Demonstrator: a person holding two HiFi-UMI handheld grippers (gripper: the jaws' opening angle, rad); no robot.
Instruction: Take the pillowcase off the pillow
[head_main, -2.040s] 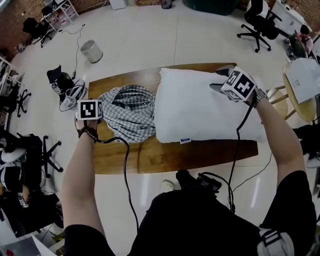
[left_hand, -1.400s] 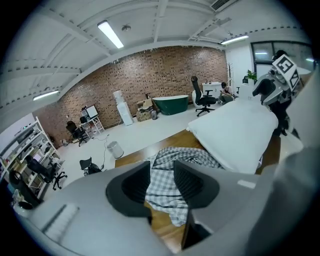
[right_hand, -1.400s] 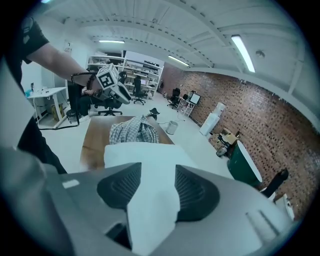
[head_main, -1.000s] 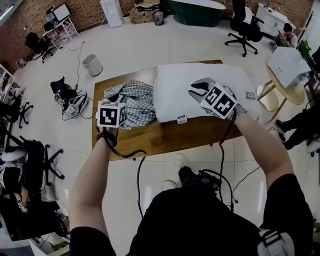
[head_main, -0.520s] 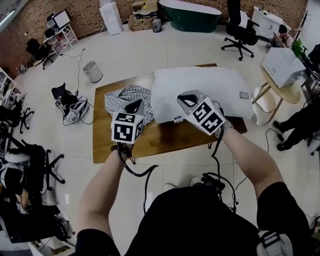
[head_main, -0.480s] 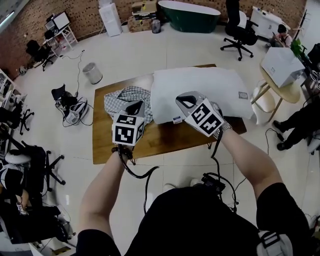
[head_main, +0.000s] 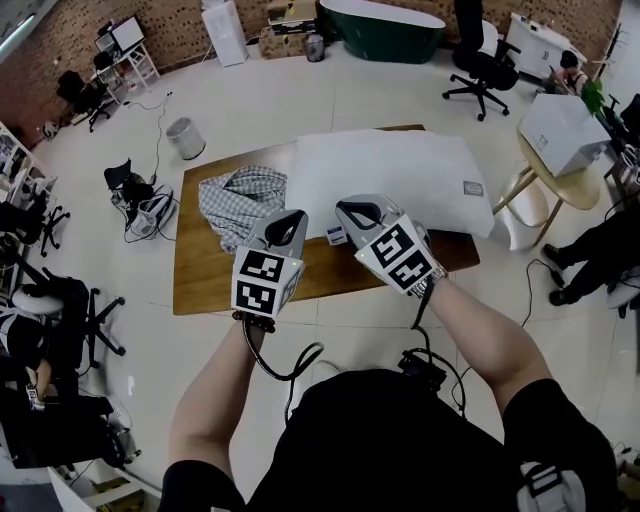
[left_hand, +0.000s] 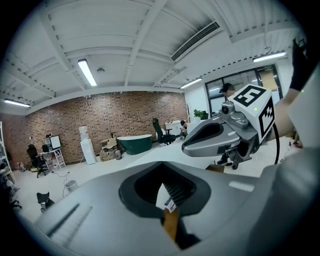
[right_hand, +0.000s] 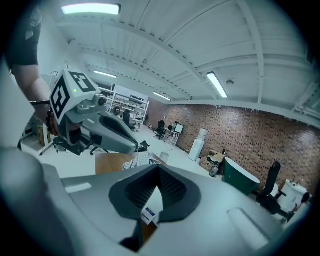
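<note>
Checked grey-and-white cloth pillowcase (head_main: 238, 200) lies crumpled on the left part of the brown wooden table (head_main: 200, 285), just beside the bare white pillow (head_main: 385, 180), wholly off it. In the head view the left gripper (head_main: 286, 220) has left the cloth it was on two seconds ago, and the right gripper (head_main: 357, 211) has come off the pillow; both now hang side by side over the table's near edge, drawn back toward the person.

In the left gripper view the jaws, part-open a second ago, are pressed together with nothing between them; past them show the white pillow, its small label (left_hand: 169, 204) and a strip of table.

The right gripper view shows the same; jaws closed and empty, the checked cloth beyond them.

I judge the task done; the hands seem to be retiring.
</note>
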